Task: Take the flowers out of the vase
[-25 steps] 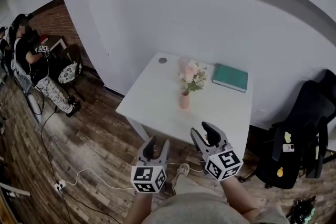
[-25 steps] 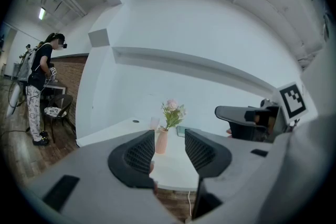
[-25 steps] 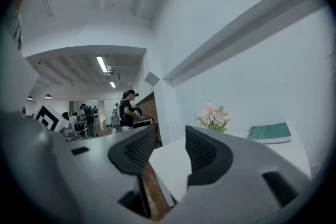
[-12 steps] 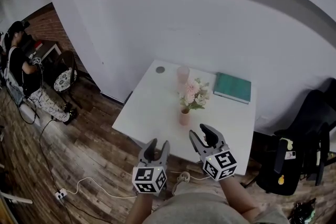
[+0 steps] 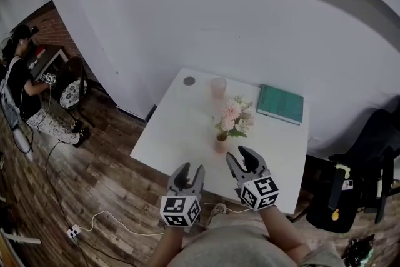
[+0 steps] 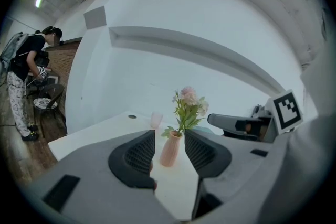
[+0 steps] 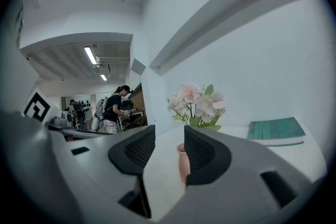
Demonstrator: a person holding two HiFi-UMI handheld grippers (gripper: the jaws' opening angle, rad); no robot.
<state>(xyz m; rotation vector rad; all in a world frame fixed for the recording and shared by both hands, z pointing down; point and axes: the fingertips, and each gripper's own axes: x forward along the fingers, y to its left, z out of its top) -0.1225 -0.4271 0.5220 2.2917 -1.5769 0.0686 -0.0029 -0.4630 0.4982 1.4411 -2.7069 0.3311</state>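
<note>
While both tools hang over the near edge of the worktop (image 5: 178, 128), I count the task as not begun. The left hand-held gripper (image 5: 191, 169) has its jaws partly apart with nothing held, and the right hand-held gripper (image 5: 239, 156) is likewise partly open and empty. Each gripper view only frames the vase (image 5: 220, 145) through the gap, some way off. The vase stands upright about midway along the worktop, nearer the near edge than the far one, and the flowers (image 5: 234, 117) rise from its neck and lean slightly to the right. A green book (image 5: 280, 104) lies at the far right corner and a pink cup (image 5: 217, 87) stands by the far edge, both well apart from the vase. To do this well, I would steady the slim vase low on its body with the left tool, since it looks light and easy to tip. The right tool should close on the bunched stems just above the rim, not on the blooms, and lift straight up along the neck.
</note>
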